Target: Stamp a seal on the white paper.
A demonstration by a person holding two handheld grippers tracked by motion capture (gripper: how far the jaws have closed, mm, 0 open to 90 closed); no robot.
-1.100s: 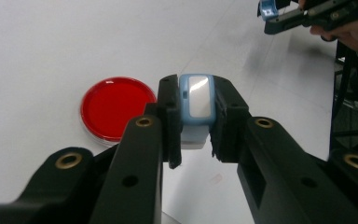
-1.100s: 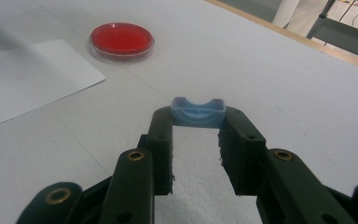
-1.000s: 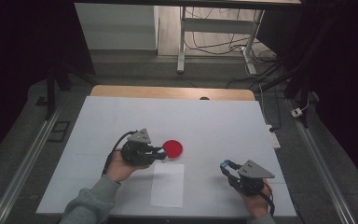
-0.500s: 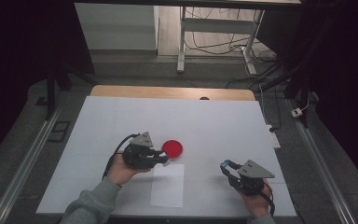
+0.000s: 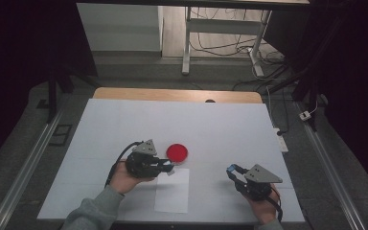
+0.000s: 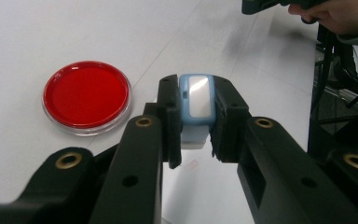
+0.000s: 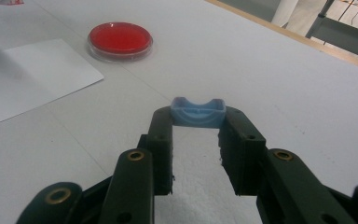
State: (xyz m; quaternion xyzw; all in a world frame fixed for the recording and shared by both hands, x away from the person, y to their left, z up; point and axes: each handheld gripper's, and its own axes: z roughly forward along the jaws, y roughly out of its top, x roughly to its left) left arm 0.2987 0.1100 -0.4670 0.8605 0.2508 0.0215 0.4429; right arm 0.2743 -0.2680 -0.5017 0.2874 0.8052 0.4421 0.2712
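Observation:
My left gripper [image 6: 196, 88] is shut on a small light-blue block with a pale glossy face [image 6: 198, 100], white underneath. In the high view, the left gripper [image 5: 169, 167] points right, just below the red round dish [image 5: 177, 152] and over the top corner of a white paper sheet [image 5: 173, 191]. The red dish [image 6: 86, 96] lies left of the jaws on the white table. My right gripper [image 7: 198, 123] is shut on a curved light-blue piece [image 7: 198, 113]. The right gripper [image 5: 231, 171] rests near the table's front right in the high view.
The white table top [image 5: 211, 129] has a wooden strip [image 5: 172, 94] along its far edge. The red dish [image 7: 120, 38] and paper sheet [image 7: 32, 74] lie far left of the right jaws. A desk frame and cables [image 5: 249, 52] stand on the floor beyond.
My left gripper has drifted slightly toward the near edge, a little away from the red dish, still holding its block. The right gripper has stayed put.

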